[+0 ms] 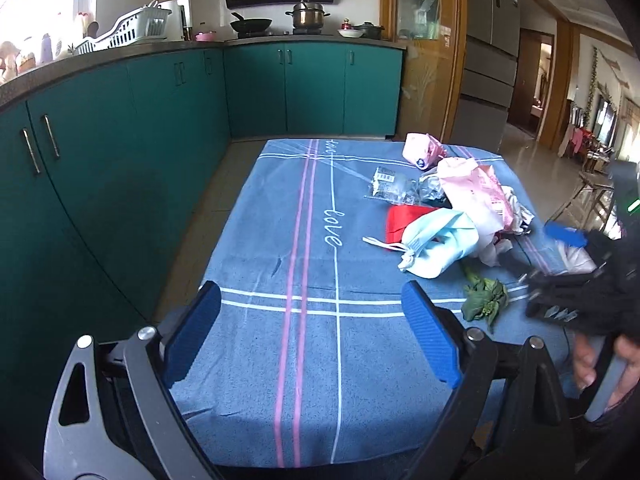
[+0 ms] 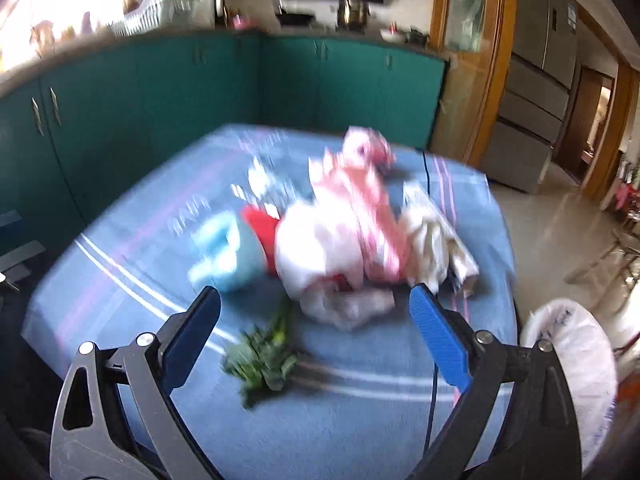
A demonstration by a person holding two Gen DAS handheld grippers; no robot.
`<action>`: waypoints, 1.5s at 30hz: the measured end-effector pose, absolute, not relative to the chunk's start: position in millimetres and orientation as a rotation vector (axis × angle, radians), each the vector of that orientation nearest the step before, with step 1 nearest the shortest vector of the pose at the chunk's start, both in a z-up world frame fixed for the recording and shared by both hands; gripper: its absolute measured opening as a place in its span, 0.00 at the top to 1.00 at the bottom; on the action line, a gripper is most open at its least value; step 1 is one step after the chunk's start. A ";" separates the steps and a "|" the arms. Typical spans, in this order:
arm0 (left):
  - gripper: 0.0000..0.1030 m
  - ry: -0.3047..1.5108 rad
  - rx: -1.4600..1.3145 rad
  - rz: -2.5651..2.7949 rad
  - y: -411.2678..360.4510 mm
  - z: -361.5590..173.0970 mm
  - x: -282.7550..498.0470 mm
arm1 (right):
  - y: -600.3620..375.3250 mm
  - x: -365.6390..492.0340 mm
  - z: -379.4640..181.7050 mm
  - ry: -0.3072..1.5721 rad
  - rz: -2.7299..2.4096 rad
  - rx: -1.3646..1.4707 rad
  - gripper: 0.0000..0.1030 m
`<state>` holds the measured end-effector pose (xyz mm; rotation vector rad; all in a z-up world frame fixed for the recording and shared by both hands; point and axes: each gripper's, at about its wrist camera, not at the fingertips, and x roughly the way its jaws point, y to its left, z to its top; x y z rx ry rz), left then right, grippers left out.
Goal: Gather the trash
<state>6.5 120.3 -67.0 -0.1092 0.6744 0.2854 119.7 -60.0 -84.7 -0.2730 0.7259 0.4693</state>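
- My left gripper (image 1: 312,332) hung with its jaws spread wide and nothing between them, over a bare stretch of the blue tablecloth (image 1: 256,240), well apart from the litter; I judged it was parked there to leave the pile to the other tool.
- The trash lay heaped toward the right half of the table: a pale blue pouch (image 1: 440,244) at the near edge of the heap, overlapping a red packet (image 1: 404,218), with clear wrappers (image 1: 394,188) behind, a pink bag (image 1: 476,190) draped over the middle, and a pink carton (image 1: 422,150) at the far end.
- A limp bunch of greens (image 2: 264,360) sat alone on the cloth, nearest the tools and just short of the heap, probably the easiest first pick.
- My right gripper (image 2: 314,336), also released and empty, faced the white bags (image 2: 320,256) at the heap's centre; the view was blurred, so finer detail was lost.
- A lined bin (image 2: 576,360) stood off the table's right edge, beside that tool, presumably why the right side was working the pile.
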 end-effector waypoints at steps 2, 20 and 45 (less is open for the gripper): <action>0.11 0.674 -0.124 0.272 122.3 -68.9 4.0 | -59.6 121.4 -100.8 0.790 0.450 -0.279 0.09; 0.11 0.733 -0.183 0.235 126.0 -89.2 13.5 | -48.8 120.0 -116.1 0.902 0.595 -0.231 0.84; 0.07 0.795 -0.102 0.005 59.6 -100.5 133.2 | -141.7 126.0 -110.9 0.899 0.347 -0.164 0.32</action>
